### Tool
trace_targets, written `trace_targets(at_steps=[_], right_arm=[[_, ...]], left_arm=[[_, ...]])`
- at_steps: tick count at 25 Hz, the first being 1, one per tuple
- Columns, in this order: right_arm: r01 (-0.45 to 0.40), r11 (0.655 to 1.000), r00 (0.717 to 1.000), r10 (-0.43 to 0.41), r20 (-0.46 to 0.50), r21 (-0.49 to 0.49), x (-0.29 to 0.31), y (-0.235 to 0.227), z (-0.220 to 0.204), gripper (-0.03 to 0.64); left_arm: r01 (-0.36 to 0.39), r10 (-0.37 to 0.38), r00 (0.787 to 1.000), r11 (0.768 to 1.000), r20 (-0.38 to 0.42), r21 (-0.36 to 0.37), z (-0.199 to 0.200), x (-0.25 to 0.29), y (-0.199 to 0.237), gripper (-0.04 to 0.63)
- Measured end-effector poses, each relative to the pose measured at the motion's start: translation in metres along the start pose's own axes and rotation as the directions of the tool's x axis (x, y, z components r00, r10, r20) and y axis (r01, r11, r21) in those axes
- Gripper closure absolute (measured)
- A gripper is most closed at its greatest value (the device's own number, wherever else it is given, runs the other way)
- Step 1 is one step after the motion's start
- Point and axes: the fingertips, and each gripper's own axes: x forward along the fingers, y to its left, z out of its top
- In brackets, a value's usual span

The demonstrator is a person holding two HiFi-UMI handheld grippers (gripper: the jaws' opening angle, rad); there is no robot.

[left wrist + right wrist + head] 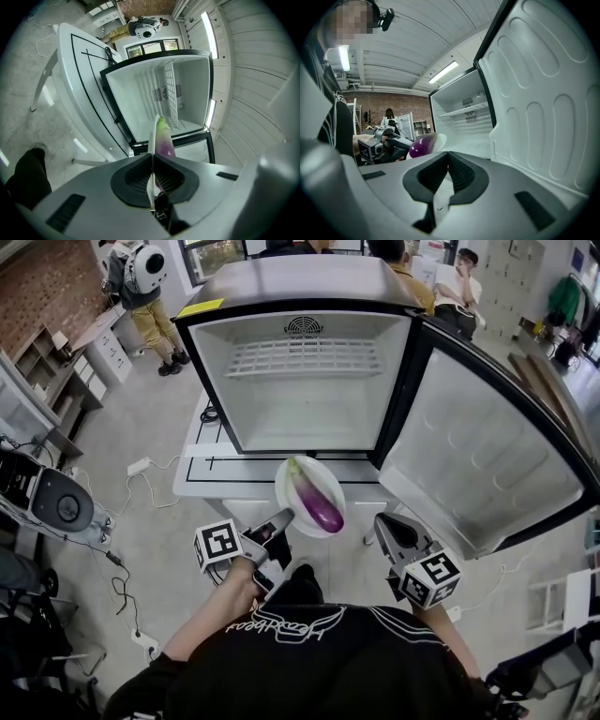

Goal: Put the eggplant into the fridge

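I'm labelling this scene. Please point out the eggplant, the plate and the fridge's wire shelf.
eggplant (321,505): head view, middle of its purple body.
plate (284,488): head view, bare left rim.
wire shelf (305,358): head view, centre of the rack.

You see bright, even light inside the fridge (309,418); both gripper views warp strongly toward dark, rounded edges.

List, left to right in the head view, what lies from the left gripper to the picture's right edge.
In order: left gripper pinching the plate → eggplant → right gripper → open fridge door.
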Motion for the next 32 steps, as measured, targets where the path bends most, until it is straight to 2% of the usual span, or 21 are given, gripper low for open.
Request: trace_targets(at_steps=[8, 16, 23, 32], right_arm=[[-0.006, 1.000, 1.000, 0.006, 0.024, -0.011, 0.016, -0.010, 0.019, 0.611], [-0.005, 1.000, 1.000, 0.005, 0.016, -0.004, 0.041, -0.024, 0.033, 0.611], [-0.042, 0.999, 0.999, 0.042, 0.007, -0.024, 0.072, -0.022, 0.046, 0.611], [-0.062, 0.998, 0.998, 0.061, -0.018, -0.034, 0.098, -0.029, 0.044, 0.611]], left_arm=[[-0.012, 0.013, 1.000, 1.000, -0.016, 0.008, 0.017, 0.024, 0.001, 0.574], [-0.025, 0.025, 0.998, 1.000, 0.052, -0.003, 0.062, 0.054, 0.010, 0.574], [-0.055, 0.053, 0.993, 0.998, 0.101, 0.016, 0.099, 0.084, 0.019, 0.574], [-0.084, 0.082, 0.990, 0.996, 0.114, 0.008, 0.129, 0.121, 0.040, 0.574]])
